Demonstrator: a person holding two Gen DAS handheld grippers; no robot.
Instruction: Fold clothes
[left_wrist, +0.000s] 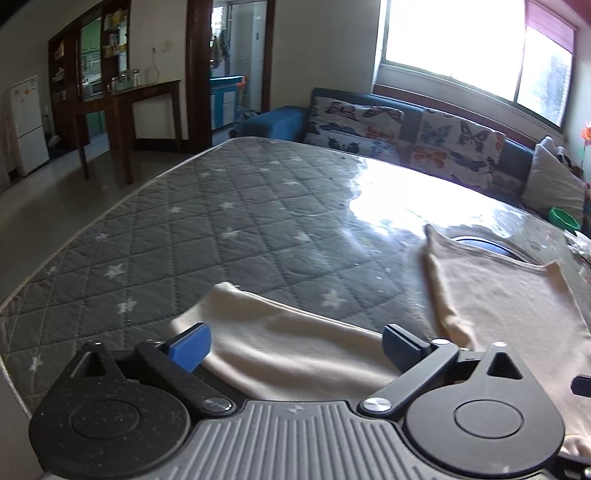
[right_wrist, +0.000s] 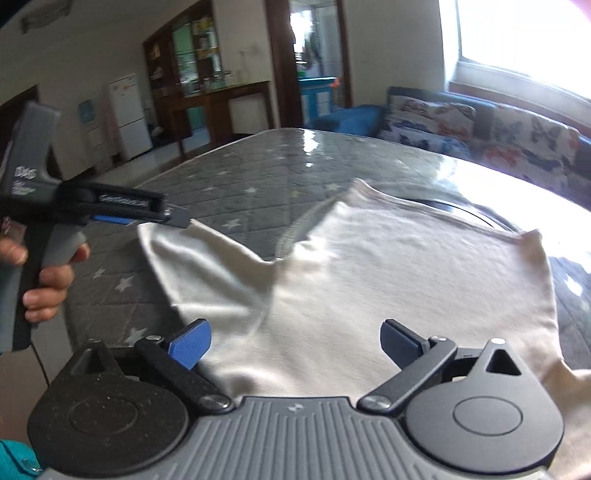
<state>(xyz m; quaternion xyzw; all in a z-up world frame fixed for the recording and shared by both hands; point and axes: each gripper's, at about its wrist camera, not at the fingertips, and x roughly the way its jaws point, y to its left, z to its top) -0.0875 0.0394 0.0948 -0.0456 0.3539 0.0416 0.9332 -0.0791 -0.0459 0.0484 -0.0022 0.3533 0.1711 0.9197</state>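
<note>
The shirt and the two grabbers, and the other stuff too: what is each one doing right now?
cream shirt: spread flat on the table, left sleeve sticking out, not folded yet.
left gripper: open, over the sleeve, holding nothing.
right gripper: open, over the shirt's body, holding nothing.
quilted table cover: lying flat under shiny clear plastic.
green bowl: sitting at the table's far right edge.

A home, in its living room. A sofa (left_wrist: 424, 136) with butterfly-print covers runs under a wide window (left_wrist: 461, 44). A quilted star-patterned mattress (left_wrist: 207, 229) fills the middle. Off its far left corner stand a wooden table (left_wrist: 122, 99), a glass-fronted cabinet (left_wrist: 92, 55) and a white fridge (left_wrist: 27, 125); a doorway (left_wrist: 236, 62) opens behind.
</note>
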